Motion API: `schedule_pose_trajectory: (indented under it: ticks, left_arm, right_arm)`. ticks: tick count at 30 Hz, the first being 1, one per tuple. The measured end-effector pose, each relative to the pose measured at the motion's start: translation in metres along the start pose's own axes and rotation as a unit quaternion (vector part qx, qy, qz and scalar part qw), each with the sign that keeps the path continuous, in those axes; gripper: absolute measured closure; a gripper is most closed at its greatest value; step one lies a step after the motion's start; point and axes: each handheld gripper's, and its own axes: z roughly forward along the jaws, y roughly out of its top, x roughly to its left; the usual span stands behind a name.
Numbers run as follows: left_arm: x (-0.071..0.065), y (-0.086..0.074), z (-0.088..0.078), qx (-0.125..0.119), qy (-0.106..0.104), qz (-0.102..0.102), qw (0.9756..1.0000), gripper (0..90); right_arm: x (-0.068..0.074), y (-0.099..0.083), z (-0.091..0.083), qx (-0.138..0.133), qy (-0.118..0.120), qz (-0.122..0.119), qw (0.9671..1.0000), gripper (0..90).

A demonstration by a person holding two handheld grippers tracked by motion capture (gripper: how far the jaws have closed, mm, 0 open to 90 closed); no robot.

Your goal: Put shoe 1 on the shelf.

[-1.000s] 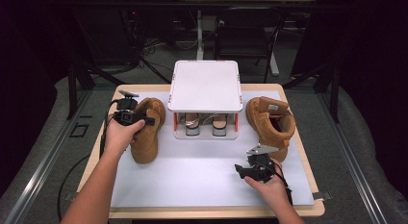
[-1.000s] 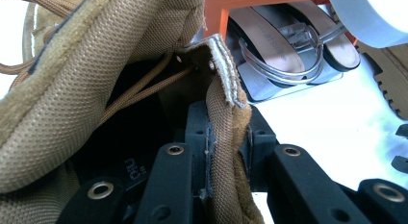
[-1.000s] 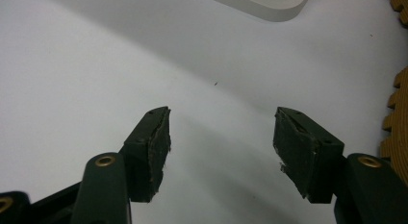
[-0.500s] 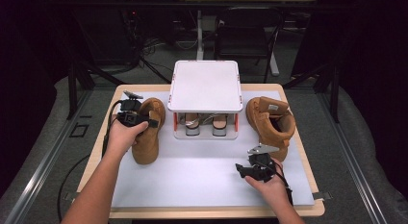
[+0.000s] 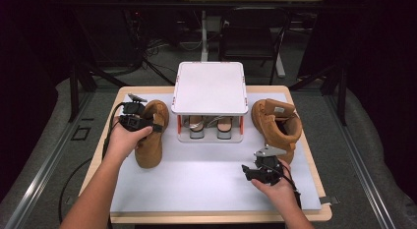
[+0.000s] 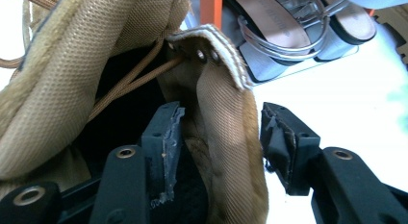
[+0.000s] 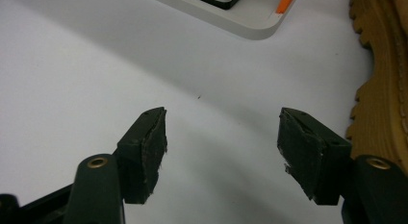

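Note:
A tan boot [image 5: 150, 140] lies on the white mat left of the rack. My left gripper [image 5: 160, 127] is at its collar. In the left gripper view the padded collar wall [image 6: 226, 104] stands between the jaws of my left gripper [image 6: 219, 132], one jaw inside the boot and one outside. The jaws have just been opening, and a gap shows at the outer pad. The second tan boot [image 5: 278, 123] stands right of the rack. My right gripper [image 5: 246, 171] hovers low over the mat in front of it, and in its own view its jaws [image 7: 221, 137] are open and empty.
A white two-level shoe rack [image 5: 209, 86] stands mid-table with a pair of sandals [image 5: 196, 127] under its top shelf. The rack's base [image 7: 240, 17] and the right boot's lugged sole [image 7: 380, 80] border the right gripper. Bare white mat [image 5: 196, 180] lies ahead of both hands.
The left hand has shifted only slightly at the left boot's collar. The right hand and both boots stay where they were.

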Motion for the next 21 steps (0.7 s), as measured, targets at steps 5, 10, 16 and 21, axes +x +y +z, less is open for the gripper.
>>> schedule_pose_trajectory:
  ticks: [5,10,16,21]
  left_arm:
    - [-0.004,-0.004,-0.009,-0.001,0.01,0.01,0.9999,48.3]
    - [-0.006,-0.005,-0.013,-0.006,0.012,0.015,0.9998,48.4]
    - [-0.007,-0.008,-0.02,-0.011,0.02,0.029,0.9993,47.7]
    - [-0.005,-0.009,-0.025,-0.013,0.018,0.03,0.9993,47.0]
  right_arm:
    - [-0.002,0.012,-0.007,0.006,0.002,0.001,1.0,32.5]
    - [-0.011,0.021,-0.016,0.014,0.006,0.014,0.9998,34.4]
    - [-0.016,0.038,-0.028,0.027,0.026,0.008,0.9993,40.3]
    - [-0.017,0.052,-0.034,0.051,0.012,-0.009,0.9986,42.2]
